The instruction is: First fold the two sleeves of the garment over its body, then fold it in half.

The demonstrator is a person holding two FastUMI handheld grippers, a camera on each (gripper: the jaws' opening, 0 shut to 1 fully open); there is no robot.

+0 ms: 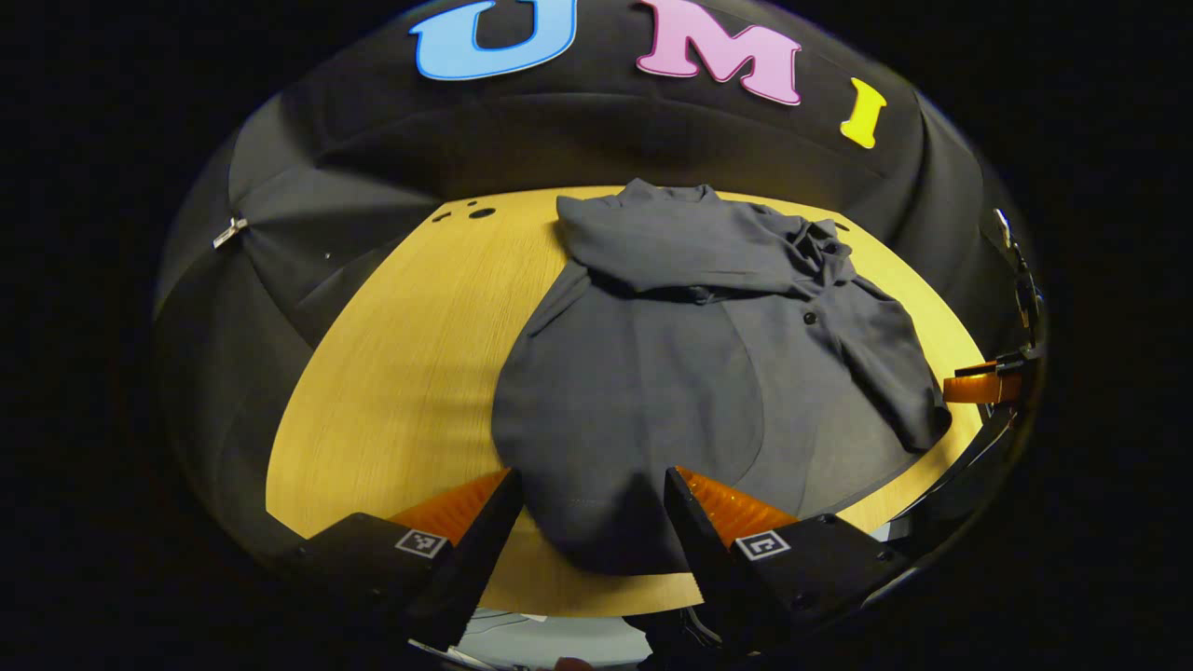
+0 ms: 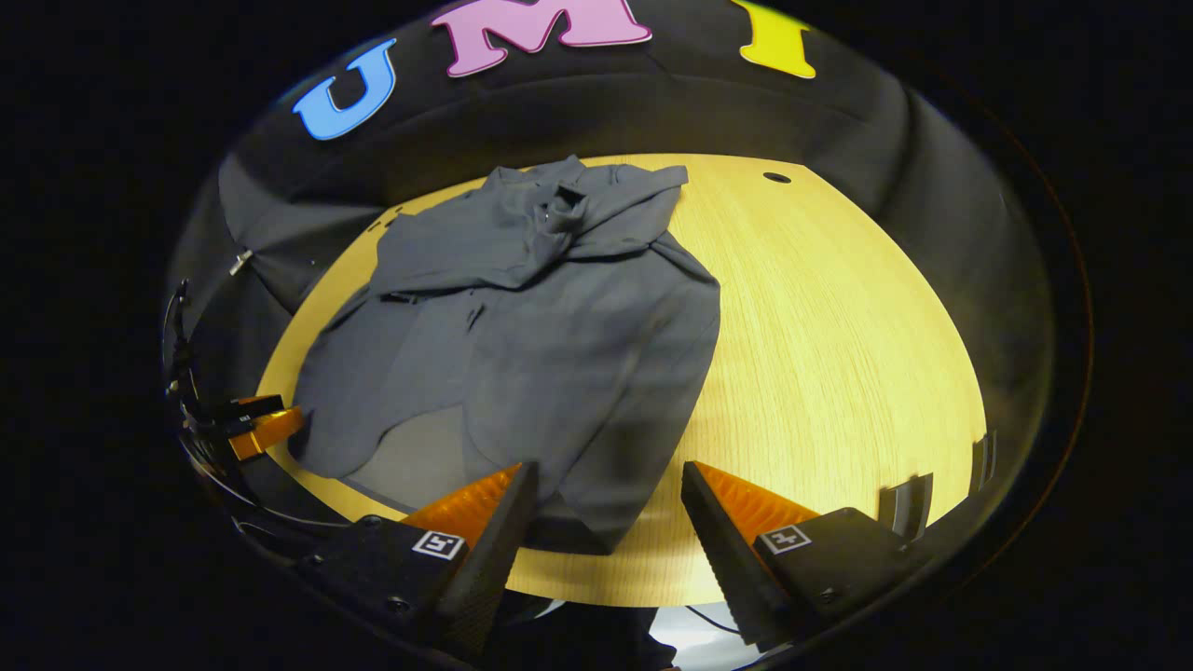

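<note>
The left gripper [image 1: 589, 517] stood wide open over the hem of the garment [image 1: 671, 373], holding nothing. The right gripper [image 2: 606, 508] was likewise spread wide and empty, above the hem's other corner at the near edge of the table [image 2: 839, 354]. The garment lay along the table's middle, hem nearest, both sleeves [image 2: 522, 233] bunched loosely across the chest near the far edge. Lifting the hem to fold in half could drag that loose pile askew, since nothing pinned it.
</note>
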